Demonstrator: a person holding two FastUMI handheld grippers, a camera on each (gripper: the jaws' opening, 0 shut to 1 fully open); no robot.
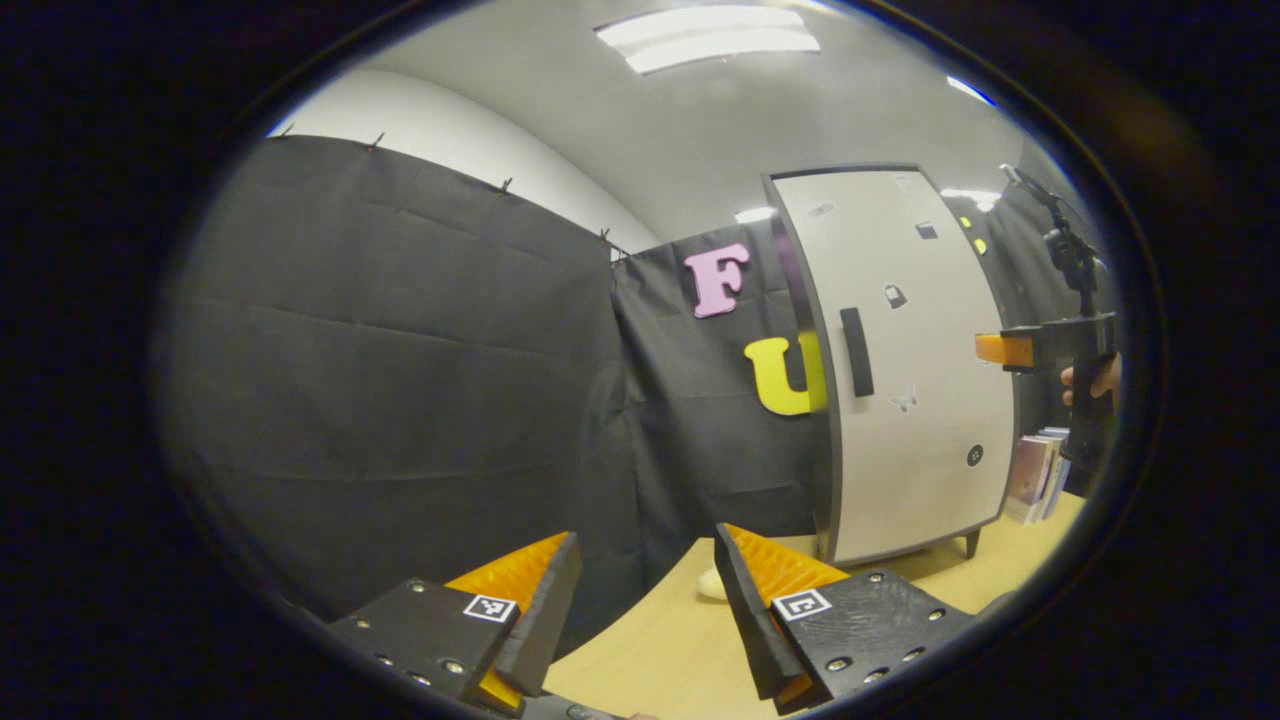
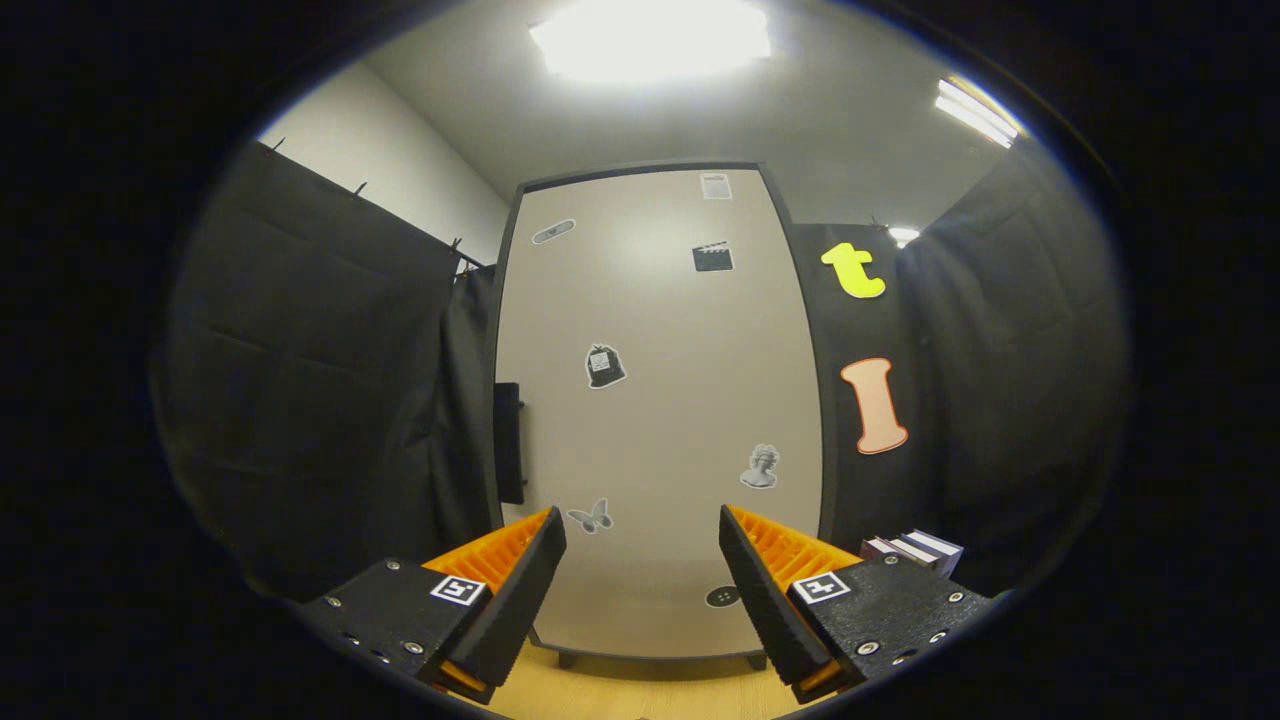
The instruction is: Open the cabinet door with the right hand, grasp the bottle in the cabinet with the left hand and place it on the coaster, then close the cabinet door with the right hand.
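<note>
Cabinet door (image 2: 660, 400) stands closed on the desk (image 1: 660, 630), pale, stickered, dark handle (image 2: 508, 442) on its left edge. Right claw (image 2: 640, 570) faces it, spread wide; left claw (image 1: 645, 590) gapes empty over the desk.

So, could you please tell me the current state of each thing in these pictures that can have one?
White cabinet door: shut, flush in its dark frame.
Black bar handle: on the door's edge, untouched.
Left tongs: open, holding nothing, above the light wooden table.
Right tongs: open, holding nothing, facing the door, not touching it.
Stack of books: standing upright beside the cabinet.
</note>
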